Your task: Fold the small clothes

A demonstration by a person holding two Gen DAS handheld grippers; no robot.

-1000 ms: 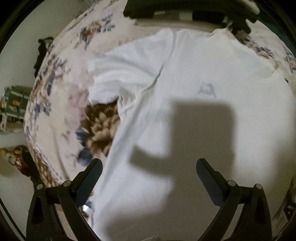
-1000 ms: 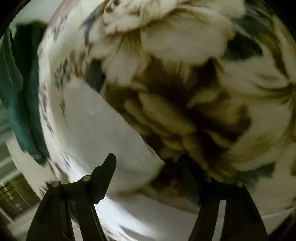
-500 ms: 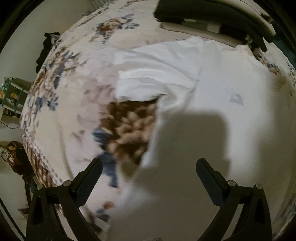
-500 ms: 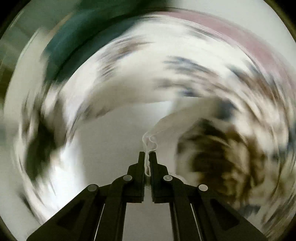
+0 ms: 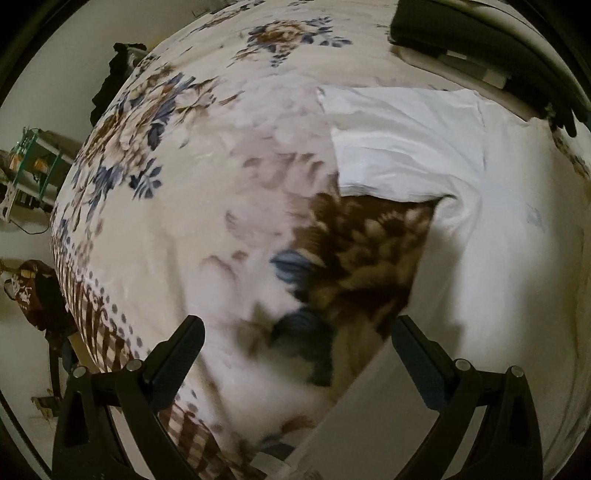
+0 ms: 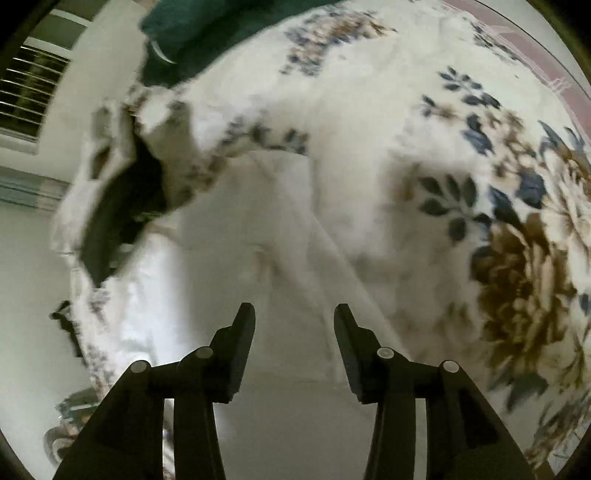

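A white t-shirt (image 5: pixel 491 266) lies spread on a floral bedspread (image 5: pixel 177 206); one sleeve (image 5: pixel 399 144) points left at the upper right of the left wrist view. My left gripper (image 5: pixel 295 354) is open and empty, above the bedspread beside the shirt's left edge. In the right wrist view the white shirt (image 6: pixel 280 229) lies ahead, with a fold running away from the fingers. My right gripper (image 6: pixel 294 332) is open and holds nothing, just above the shirt.
A dark object (image 5: pixel 480 40) lies at the far edge of the bed. A dark green cloth (image 6: pixel 207 33) lies at the top of the right wrist view. A dark gap (image 6: pixel 122 206) shows under lifted bedding at the left.
My right gripper was shut on a shirt edge half a second ago; it has let go and opened. My left gripper has swung left, so more bedspread shows.
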